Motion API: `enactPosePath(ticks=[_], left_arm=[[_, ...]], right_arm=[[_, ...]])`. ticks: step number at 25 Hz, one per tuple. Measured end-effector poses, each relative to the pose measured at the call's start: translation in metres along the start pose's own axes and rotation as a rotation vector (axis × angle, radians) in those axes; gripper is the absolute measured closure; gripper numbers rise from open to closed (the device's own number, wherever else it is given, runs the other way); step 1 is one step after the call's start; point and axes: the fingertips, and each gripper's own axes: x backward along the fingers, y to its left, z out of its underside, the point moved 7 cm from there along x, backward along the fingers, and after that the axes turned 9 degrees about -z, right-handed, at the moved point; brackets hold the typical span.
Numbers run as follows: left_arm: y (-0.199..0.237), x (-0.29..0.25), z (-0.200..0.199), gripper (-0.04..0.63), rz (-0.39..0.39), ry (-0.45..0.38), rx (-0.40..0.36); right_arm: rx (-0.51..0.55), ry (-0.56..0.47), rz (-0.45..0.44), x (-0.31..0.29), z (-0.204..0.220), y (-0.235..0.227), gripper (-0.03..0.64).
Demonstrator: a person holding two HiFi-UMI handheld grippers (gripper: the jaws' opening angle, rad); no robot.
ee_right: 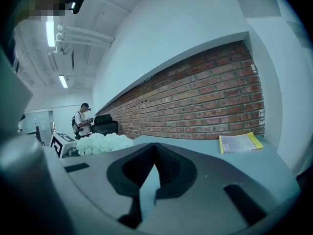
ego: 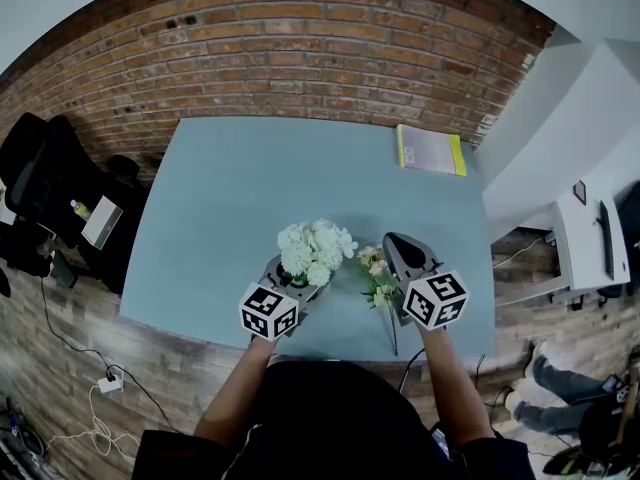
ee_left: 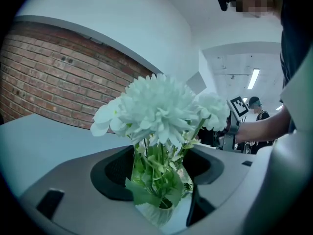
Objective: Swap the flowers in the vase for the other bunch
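A clear glass vase [ee_left: 157, 214] holds a bunch of white flowers [ee_left: 159, 109] with green stems. It stands near the front of the blue-grey table [ego: 230, 188]. My left gripper [ee_left: 161, 168] has one jaw on each side of the vase and both pads touch the glass. From the head view the white flowers [ego: 316, 249] cover the left gripper [ego: 298, 280] tips. The other bunch [ego: 378, 276], small pale yellow blooms, lies flat on the table just right of the vase. My right gripper [ego: 393, 239] hovers over it, and the right gripper [ee_right: 155, 150] is shut and empty.
A yellow-edged book [ego: 432, 151] lies at the table's far right corner, also the book [ee_right: 239, 143] before the brick wall. A black office chair [ego: 40, 183] stands left of the table. A person [ee_right: 82, 119] stands far back. The table's front edge is close to me.
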Motion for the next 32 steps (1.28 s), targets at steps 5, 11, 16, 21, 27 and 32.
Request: enactPosePath(ticks=[5, 11, 16, 21, 27, 32], left_arm=[[-0.001, 0.003, -0.004, 0.291, 0.005, -0.011, 0.001], [-0.003, 0.003, -0.014, 0.293, 0.022, -0.036, 0.008], [-0.003, 0.006, -0.026, 0.293, 0.027, -0.071, 0.004], [-0.003, 0.010, -0.046, 0.295, 0.042, -0.107, -0.003], [-0.008, 0.012, -0.062, 0.295, 0.058, -0.139, -0.034], [-0.012, 0.016, -0.073, 0.295, 0.076, -0.150, -0.070]], right_arm=[[-0.009, -0.006, 0.000, -0.003, 0.001, 0.002, 0.612], [-0.019, -0.018, 0.011, -0.004, -0.001, 0.001, 0.612], [-0.009, -0.031, 0.014, -0.005, -0.005, 0.001, 0.612], [-0.003, -0.043, 0.003, -0.007, -0.013, 0.004, 0.612], [0.009, -0.049, -0.006, -0.008, -0.016, 0.011, 0.612], [0.018, -0.045, -0.011, -0.008, -0.017, 0.020, 0.612]])
